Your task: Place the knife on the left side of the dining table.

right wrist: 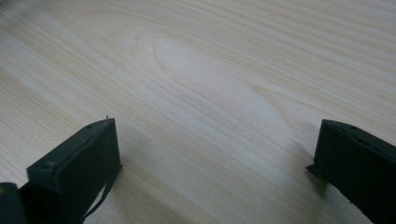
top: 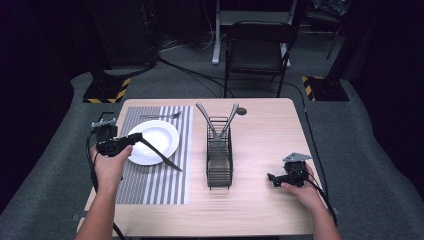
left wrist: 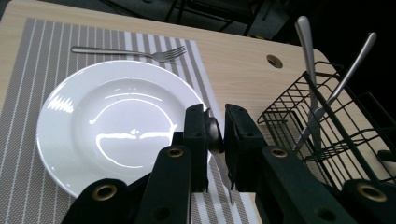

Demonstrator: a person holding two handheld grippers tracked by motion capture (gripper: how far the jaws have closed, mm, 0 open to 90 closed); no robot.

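1. High view: the left tongs (top: 131,141) pinch a knife (top: 159,154) by its handle, the blade slanting over the white plate (top: 161,131) and striped placemat (top: 155,185).
2. A fork (top: 161,116) lies beyond the plate.
3. The wire caddy (top: 219,165) holds two utensils.
4. The right tongs (top: 272,178) rest on the worktop (top: 260,210), jaws spread wide.

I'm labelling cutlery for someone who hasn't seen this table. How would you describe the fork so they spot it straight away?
Start at the striped placemat on the left half of the table, then find the white plate on it. The fork lies flat on the mat just beyond the plate's far rim, untouched, unlike the knife held in the left gripper or the utensils standing in the wire basket.
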